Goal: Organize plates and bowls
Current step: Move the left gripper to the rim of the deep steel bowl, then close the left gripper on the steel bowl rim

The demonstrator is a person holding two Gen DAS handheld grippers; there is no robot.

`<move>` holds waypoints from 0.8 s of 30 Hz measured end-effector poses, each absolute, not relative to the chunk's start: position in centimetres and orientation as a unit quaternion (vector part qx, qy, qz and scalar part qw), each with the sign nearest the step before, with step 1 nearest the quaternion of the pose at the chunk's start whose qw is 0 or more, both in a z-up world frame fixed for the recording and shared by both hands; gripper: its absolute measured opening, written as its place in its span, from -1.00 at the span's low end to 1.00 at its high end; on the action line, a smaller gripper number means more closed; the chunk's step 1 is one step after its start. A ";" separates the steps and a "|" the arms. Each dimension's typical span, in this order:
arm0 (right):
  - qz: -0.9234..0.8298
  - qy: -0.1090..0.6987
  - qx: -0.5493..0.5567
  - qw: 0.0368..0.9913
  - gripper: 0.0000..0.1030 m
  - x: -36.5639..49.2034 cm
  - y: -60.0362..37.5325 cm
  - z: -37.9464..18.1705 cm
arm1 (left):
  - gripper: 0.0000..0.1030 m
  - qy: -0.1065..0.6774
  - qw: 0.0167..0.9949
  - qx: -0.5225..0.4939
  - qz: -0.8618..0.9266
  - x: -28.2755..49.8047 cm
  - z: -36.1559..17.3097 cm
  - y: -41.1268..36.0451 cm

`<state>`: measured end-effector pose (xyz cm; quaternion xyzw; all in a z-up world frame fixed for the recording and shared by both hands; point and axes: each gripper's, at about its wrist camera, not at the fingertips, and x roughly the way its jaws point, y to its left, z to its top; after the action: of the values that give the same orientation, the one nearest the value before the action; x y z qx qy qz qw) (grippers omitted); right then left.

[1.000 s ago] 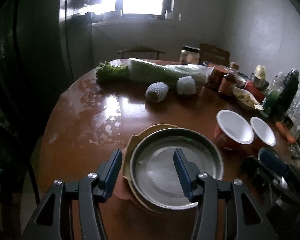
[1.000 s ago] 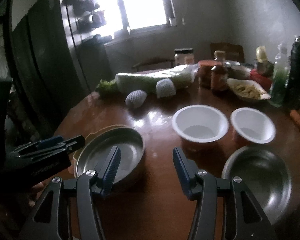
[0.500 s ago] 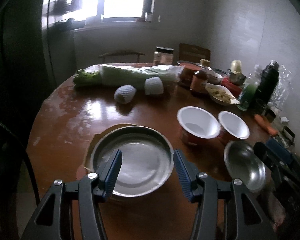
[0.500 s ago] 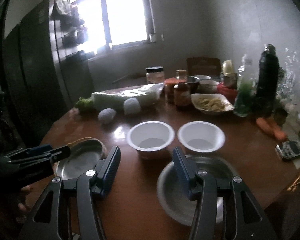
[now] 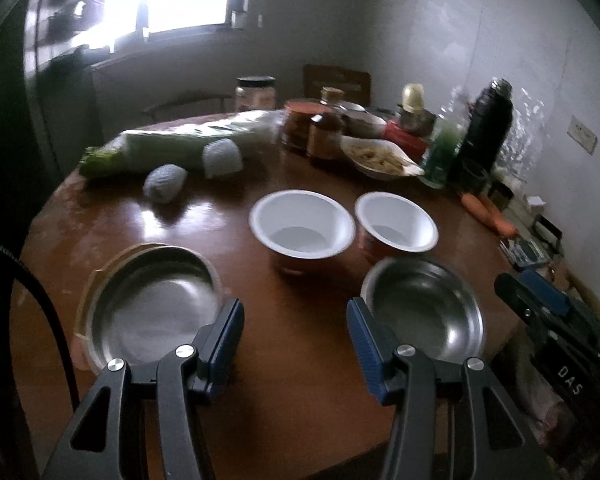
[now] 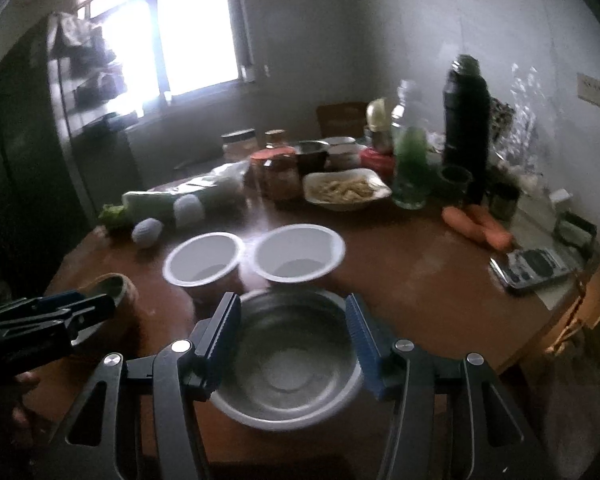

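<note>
Both tools (image 5: 296, 334) rightward, over round steel bowl (image 6: 290, 364)

Right gripper (image 6: 292, 336) jaws apart, empty, framing steel bowl (image 6: 288, 364) on brown table (image 6: 412, 264). Two white bowls (image 6: 202, 258) (image 6: 300, 254) just beyond, at 12 o'clock. Left gripper (image 6: 60, 312) at 9 o'clock. Carrots (image 6: 478, 222) at 2 o'clock.

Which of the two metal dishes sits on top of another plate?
The steel pan at the table's near left, resting on a tan plate. The steel bowl on the right sits directly on the table.
</note>
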<state>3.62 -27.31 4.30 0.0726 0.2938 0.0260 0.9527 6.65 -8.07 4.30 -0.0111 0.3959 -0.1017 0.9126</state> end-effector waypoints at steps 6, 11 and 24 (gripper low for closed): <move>0.009 0.308 0.091 0.947 0.09 4.0 -30.0 2.8 | 0.04 0.414 0.902 -0.002 -0.123 7.9 3.0 -11.2; 0.001 0.331 0.099 0.938 0.09 4.8 -31.2 1.0 | 0.03 0.427 0.894 0.009 -0.135 9.0 1.7 -13.3; 0.005 0.377 0.093 0.922 0.09 7.0 -30.9 -2.6 | 0.03 0.459 0.874 0.014 -0.158 11.4 -2.0 -15.3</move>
<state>6.96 -30.91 -2.59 0.0926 0.3767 0.0054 0.9217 11.44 -15.28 -2.05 0.0142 0.4586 -0.1581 0.8744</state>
